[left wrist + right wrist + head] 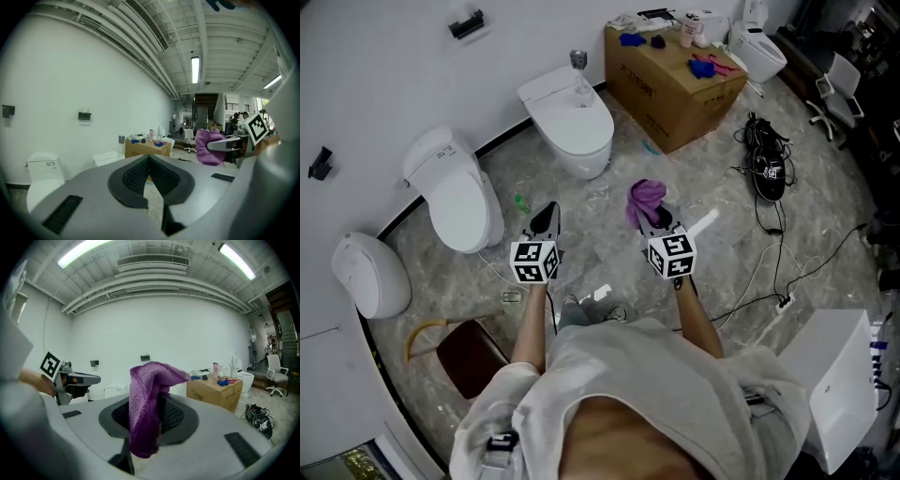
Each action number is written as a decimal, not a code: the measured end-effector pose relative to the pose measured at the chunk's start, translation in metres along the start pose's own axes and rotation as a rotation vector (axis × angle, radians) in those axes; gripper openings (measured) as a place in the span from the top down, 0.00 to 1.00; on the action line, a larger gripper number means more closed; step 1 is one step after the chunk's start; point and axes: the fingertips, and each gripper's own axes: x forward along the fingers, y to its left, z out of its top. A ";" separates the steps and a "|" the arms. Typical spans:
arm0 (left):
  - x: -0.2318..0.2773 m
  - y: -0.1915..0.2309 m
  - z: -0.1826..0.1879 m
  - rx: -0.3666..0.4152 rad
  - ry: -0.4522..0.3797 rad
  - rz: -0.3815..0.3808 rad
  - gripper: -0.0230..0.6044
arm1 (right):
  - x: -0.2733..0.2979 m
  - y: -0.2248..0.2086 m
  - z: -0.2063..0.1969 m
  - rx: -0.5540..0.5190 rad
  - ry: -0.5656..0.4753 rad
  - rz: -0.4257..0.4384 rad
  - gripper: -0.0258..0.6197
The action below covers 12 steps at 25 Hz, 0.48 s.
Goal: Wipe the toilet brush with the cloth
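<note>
My right gripper (652, 219) is shut on a purple cloth (643, 198), which bunches up above its tips. In the right gripper view the cloth (146, 404) hangs folded between the dark pads and hides the right gripper's (157, 405) tips. My left gripper (547, 212) is held level beside it, shut with nothing in it; its pads meet in the left gripper view (149, 159). A slim upright thing with a grey head, perhaps the toilet brush (578, 67), stands on the middle toilet (572, 122), well beyond both grippers.
Two more white toilets (455, 192) (367, 272) line the curved wall at left. A cardboard box (673, 77) with small items stands at the back. Black gear and cables (767, 169) lie right. A white cabinet (836, 380) and a brown stool (471, 356) stand near the person.
</note>
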 end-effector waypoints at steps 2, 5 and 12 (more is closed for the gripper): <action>0.003 -0.003 -0.003 0.001 0.012 -0.003 0.93 | 0.000 -0.002 -0.002 0.012 0.002 0.002 0.77; 0.012 -0.006 -0.005 0.000 0.020 -0.007 0.93 | 0.004 -0.008 -0.006 0.018 0.012 0.003 0.77; 0.046 0.005 0.000 0.001 0.021 -0.018 0.93 | 0.029 -0.027 0.000 0.018 0.011 -0.004 0.77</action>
